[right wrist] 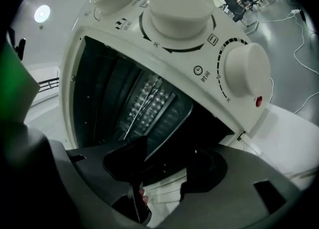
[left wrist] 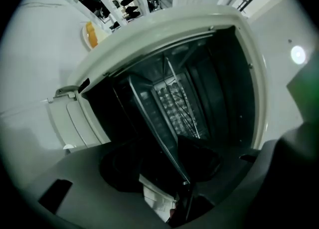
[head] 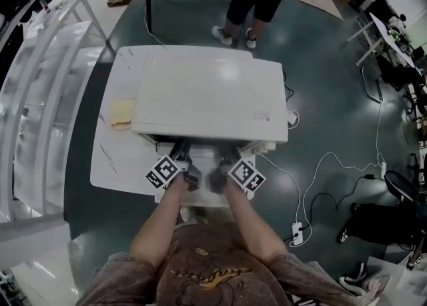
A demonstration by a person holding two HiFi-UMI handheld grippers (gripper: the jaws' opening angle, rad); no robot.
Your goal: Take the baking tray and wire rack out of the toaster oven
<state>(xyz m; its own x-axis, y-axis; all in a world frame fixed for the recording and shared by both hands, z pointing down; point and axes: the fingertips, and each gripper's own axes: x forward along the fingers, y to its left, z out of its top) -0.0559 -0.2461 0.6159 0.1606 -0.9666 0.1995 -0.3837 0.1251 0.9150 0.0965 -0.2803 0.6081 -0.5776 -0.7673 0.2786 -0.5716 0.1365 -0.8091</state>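
As they face toaster oven point(head: 210, 95), L hand-held gripper point(left wrist: 162, 163) & R hand-held gripper point(right wrist: 167, 163) gape astride baking tray point(right wrist: 167, 123).

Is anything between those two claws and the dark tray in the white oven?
Nothing visible does. The white toaster oven stands open, and the front edge of the dark metal baking tray lies between the open jaws of the left gripper and of the right gripper.
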